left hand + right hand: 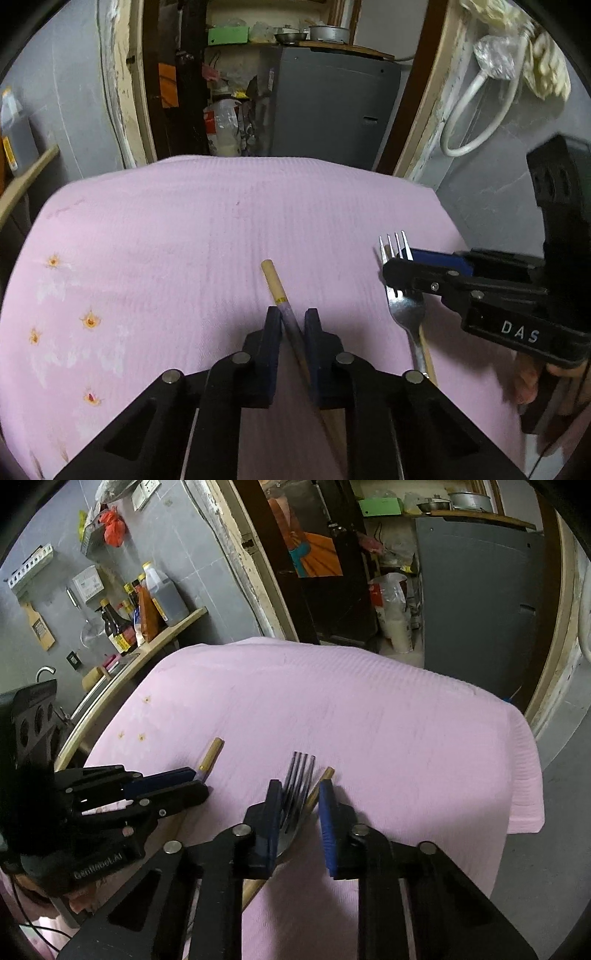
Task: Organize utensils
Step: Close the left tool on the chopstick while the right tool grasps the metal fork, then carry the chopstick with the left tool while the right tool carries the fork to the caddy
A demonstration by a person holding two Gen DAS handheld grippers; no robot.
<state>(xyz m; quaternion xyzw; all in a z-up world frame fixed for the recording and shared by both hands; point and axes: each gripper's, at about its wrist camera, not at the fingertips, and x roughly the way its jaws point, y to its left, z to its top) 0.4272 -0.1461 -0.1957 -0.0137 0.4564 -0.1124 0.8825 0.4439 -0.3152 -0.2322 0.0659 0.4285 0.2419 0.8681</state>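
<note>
A pink ribbed cloth (369, 716) covers the counter across the middle of both views. Behind it, grey tiled walls (192, 546) flank a worn cream door frame (255, 572). At upper left of the right view, a pale wooden shelf (173, 627) carries sauce bottles (147, 598). Through the doorway at upper right stands a grey metal cabinet (480, 590), with a green box (380, 506) and steel bowls (436, 505) on top. The light is dim.

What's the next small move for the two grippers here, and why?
Probably lift both straight up a little. The left gripper has its pads closed on a chopstick, and the right gripper straddles the fork with a second chopstick beside it, all low on the pink cloth.
</note>
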